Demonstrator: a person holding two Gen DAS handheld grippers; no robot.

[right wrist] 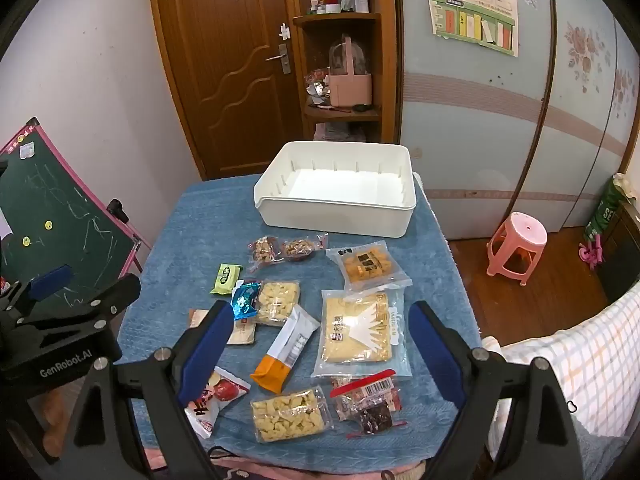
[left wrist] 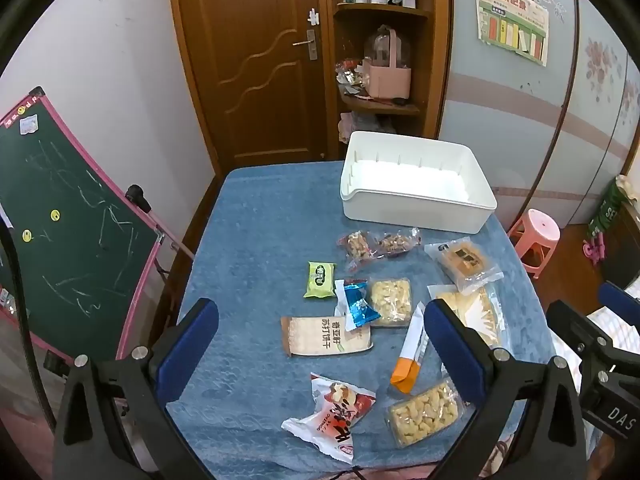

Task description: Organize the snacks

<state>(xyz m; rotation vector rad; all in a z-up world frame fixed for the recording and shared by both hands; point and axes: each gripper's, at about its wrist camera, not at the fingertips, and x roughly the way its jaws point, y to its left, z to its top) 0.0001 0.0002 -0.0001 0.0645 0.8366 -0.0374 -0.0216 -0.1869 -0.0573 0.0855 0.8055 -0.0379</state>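
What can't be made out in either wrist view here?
- Cracker pack: right view, partly hidden by a gripper finger.
- Large flat pack: left view, partly covered by a finger.
- White bin: front corners of its floor hidden behind the near wall.
- Small wrapper print: too small.

One white bin (right wrist: 336, 216), two puffed-snack bars (right wrist: 276, 302), two nut packets (right wrist: 286, 250).

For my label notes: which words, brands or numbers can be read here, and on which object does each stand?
"GenRobot.AI": left gripper body.
"DAS": right gripper body, cut off.
"苏打饼干": brown cracker packet.
Wall poster: headline too blurred to read.
Barcode label: digits too small.
Other wrappers: unreadable.
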